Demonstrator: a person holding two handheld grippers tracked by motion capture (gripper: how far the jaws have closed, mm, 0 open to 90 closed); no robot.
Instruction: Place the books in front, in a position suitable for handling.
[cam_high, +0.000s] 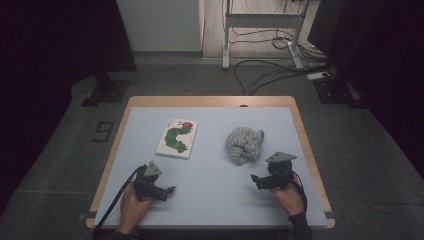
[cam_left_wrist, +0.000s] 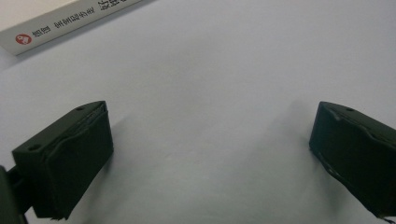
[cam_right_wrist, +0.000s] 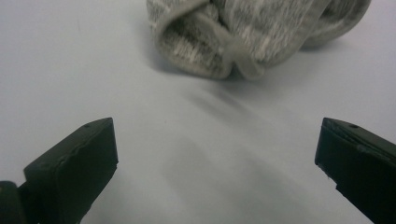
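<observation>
We hold both grippers low over the near part of the pale blue counter (cam_high: 210, 200) with its light wooden edge, and as far as we can judge nothing has been started yet. Our right gripper (cam_high: 256, 181) has its jaws spread wide with nothing between them, and it points toward the crumpled grey knitted cloth bundle (cam_high: 244, 144), which lies on the right half of the counter, near the gripper but clearly apart from it. In the right gripper view the grey bundle (cam_right_wrist: 252, 35) sits just beyond the two black jaws, with bare counter between it and them, and a folded-over cuff or hem faces us. Our left gripper (cam_high: 169, 191) also stands spread and empty; in the left gripper view we see plain counter between its jaws and the white spine of the thin picture book with a green caterpillar on its cover (cam_left_wrist: 70, 21) at the upper left corner. That book (cam_high: 177, 138) lies flat to the left of the bundle, well apart from it and from both grippers. We judge the work to be at its opening step: the cloth is untouched and still bunched, the approach is under way on the right side, and the closing of the jaws, the lifting and any unfolding or placing are all left to do.
</observation>
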